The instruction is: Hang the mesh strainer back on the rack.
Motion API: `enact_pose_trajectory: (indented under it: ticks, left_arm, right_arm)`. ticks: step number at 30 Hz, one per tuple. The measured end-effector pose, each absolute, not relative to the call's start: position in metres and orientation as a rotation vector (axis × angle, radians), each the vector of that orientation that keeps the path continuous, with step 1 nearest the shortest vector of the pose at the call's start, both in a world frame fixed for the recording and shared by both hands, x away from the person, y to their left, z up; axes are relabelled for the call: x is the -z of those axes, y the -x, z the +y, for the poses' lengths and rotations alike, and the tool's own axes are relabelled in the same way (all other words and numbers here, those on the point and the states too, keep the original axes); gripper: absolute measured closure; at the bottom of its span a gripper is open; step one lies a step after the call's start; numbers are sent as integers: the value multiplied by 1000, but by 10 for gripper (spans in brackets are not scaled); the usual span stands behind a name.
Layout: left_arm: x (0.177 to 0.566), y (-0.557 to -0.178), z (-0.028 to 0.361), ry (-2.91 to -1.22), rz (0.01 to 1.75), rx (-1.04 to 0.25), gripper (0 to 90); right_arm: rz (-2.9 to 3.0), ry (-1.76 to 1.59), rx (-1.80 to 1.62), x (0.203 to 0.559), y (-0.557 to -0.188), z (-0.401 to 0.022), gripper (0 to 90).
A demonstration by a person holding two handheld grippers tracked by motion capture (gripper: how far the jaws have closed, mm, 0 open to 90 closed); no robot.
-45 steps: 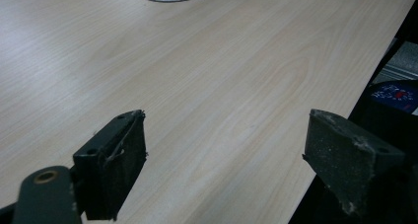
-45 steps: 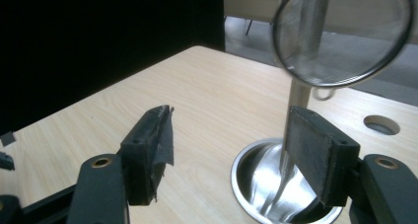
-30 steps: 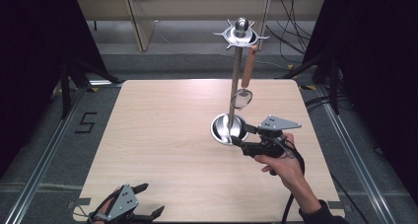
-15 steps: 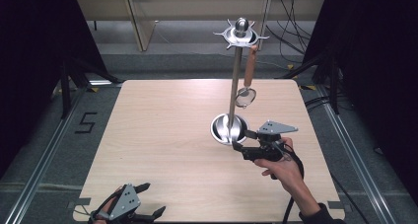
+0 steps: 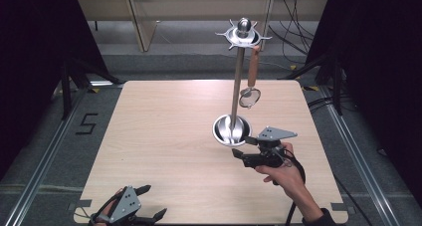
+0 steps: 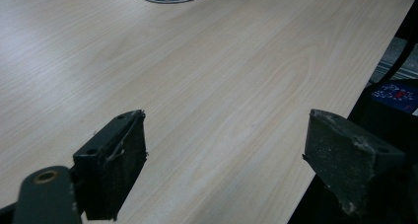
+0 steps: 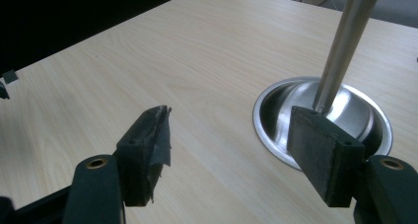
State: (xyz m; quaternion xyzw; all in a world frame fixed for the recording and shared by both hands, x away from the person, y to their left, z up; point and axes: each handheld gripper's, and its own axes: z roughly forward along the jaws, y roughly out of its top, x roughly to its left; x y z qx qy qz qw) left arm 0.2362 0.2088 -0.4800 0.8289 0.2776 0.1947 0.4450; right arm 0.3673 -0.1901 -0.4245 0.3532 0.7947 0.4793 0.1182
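A single figure "5" (image 5: 86,124) is marked in black on the grey floor (image 5: 45,136), at the left of the high view just beside the table's left edge. In the left gripper view, at the right edge of the frame, a dark blue label (image 6: 396,93) bears small red and white print, too small and blurred to be read. No other lettering is legible.

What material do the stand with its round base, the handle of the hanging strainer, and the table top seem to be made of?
Stand and its round base: probably polished steel, since both are silvery and mirror light. Strainer handle: looks like wood with a reddish-brown finish, though brown plastic is possible. Table top: pale wood or wood-look laminate, matte, with visible grain lines.
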Motion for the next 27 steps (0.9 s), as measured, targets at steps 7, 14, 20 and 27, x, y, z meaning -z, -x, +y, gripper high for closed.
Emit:
enact_pose_trajectory:
  ticks: [7,14,20,27]
  left_arm:
    - [480,-236,210,-2065,690,-491,154]
    - [481,-234,208,-2038,716,-464,154]
    - [481,-234,208,-2040,713,-465,154]
    - [480,-235,209,-2040,683,-476,152]
  right_arm:
    - [2346,-1033,-1379,428,-363,-191,319]
    - [2358,-1014,-1368,437,-360,-193,319]
    - [2359,-1052,-1333,449,-360,-199,315]
    - [2371,-1098,-1345,462,-357,-203,315]
